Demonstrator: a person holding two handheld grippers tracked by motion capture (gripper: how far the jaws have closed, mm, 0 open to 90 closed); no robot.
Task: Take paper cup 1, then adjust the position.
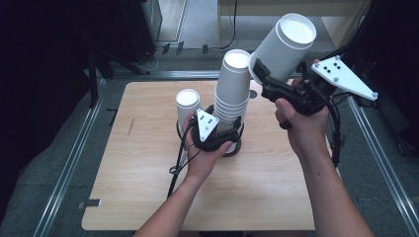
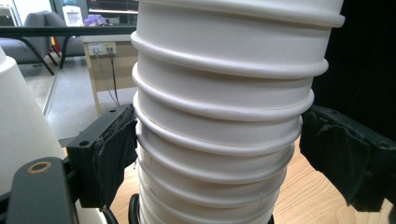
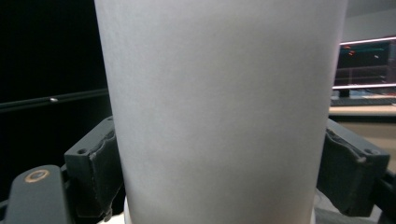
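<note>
- Right gripper (image 1: 262,74) clamps a single paper cup (image 1: 286,47), lifted clear above the table (image 1: 148,197).
- Left gripper (image 1: 225,133) braces the cup stack (image 1: 232,91); one cup (image 1: 188,104) stands beside, many remain nested.

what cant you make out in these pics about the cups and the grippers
- Base of the cup stack: high view, hidden by the left gripper and hand.
- Stack's cup count: left gripper view, cut off at top and bottom edges.
- Lifted cup: right gripper view, rim and base cut off; right gripper holds it.

overhead view faces down; tongs views close-up.
</note>
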